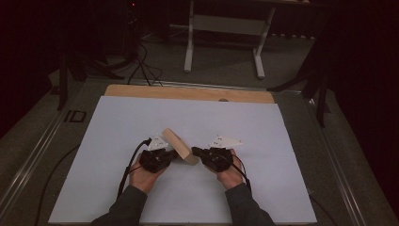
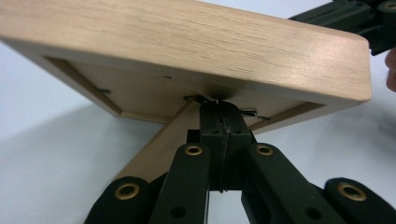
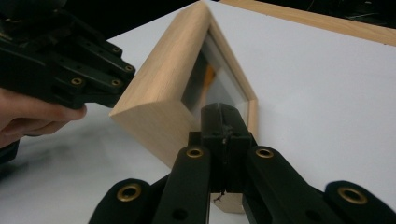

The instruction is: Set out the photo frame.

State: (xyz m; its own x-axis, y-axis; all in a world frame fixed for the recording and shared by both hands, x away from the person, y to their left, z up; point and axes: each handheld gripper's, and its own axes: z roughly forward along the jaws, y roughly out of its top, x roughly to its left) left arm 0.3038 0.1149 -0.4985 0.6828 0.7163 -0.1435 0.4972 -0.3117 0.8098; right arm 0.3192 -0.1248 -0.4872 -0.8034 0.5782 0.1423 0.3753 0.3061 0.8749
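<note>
A light wooden picture frame (image 1: 179, 146) stands tilted on the white sheet (image 1: 141, 117) between my two grippers. My left gripper (image 1: 175, 154) is at its back, my right gripper (image 1: 194, 151) at its front. In the left gripper view the shut jaws of the left gripper (image 2: 219, 106) press their tips against the frame's back (image 2: 210, 46), where the wooden stand (image 2: 159, 144) meets it. In the right gripper view the right gripper (image 3: 224, 114) is shut too, tips against the glass (image 3: 215, 84) near the frame's (image 3: 159, 93) lower corner. The left gripper (image 3: 79, 65) shows beyond it.
The white sheet covers most of a wooden tabletop (image 1: 188, 92). Behind the table stand a white metal table base (image 1: 221, 37) and cables on the floor (image 1: 141, 66). Dark surroundings close in on both sides.
</note>
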